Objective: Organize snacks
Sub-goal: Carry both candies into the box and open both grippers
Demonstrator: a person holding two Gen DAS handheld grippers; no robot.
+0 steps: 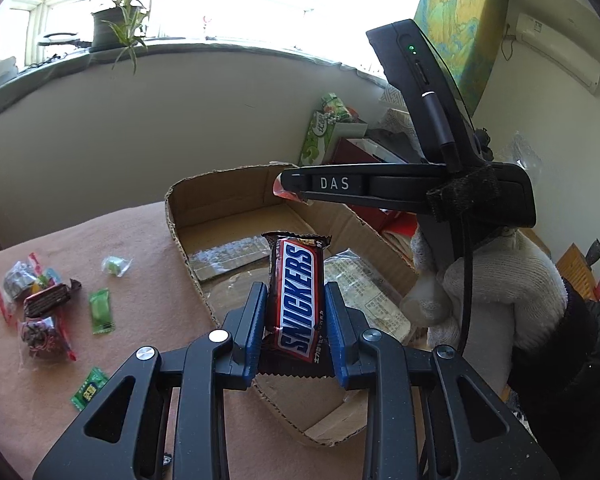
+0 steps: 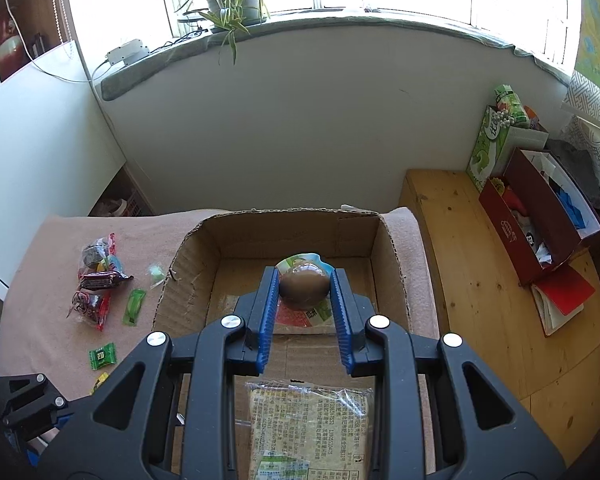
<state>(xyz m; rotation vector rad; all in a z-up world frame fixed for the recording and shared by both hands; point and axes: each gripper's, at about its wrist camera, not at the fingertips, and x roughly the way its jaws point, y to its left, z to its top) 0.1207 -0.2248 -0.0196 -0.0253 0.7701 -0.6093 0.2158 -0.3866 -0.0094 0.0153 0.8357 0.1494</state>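
From my left wrist view, my left tool (image 1: 294, 304) is nearly closed, its blue pads clamped on either side of a Snickers bar (image 1: 298, 300) that stands upright between them, over the near part of the open cardboard box (image 1: 220, 200). My right tool (image 1: 290, 191) crosses the view above the box with a bit of red wrapper at its tip, and my gloved hand (image 1: 496, 280) grips its handle. Loose sweets (image 1: 44, 300) lie in a cluster on the pink tabletop (image 1: 140, 320) left of the box.

From my right wrist view, my right tool (image 2: 305, 280) is narrowed onto a packaged brown egg (image 2: 304, 284), pads pressing both sides, held above the box floor. A flat clear-wrapped packet (image 2: 308, 428) lies in the box's near end. The sweets (image 2: 100, 280) sit left of the box, and my left tool (image 2: 32, 408) shows at the lower left corner.
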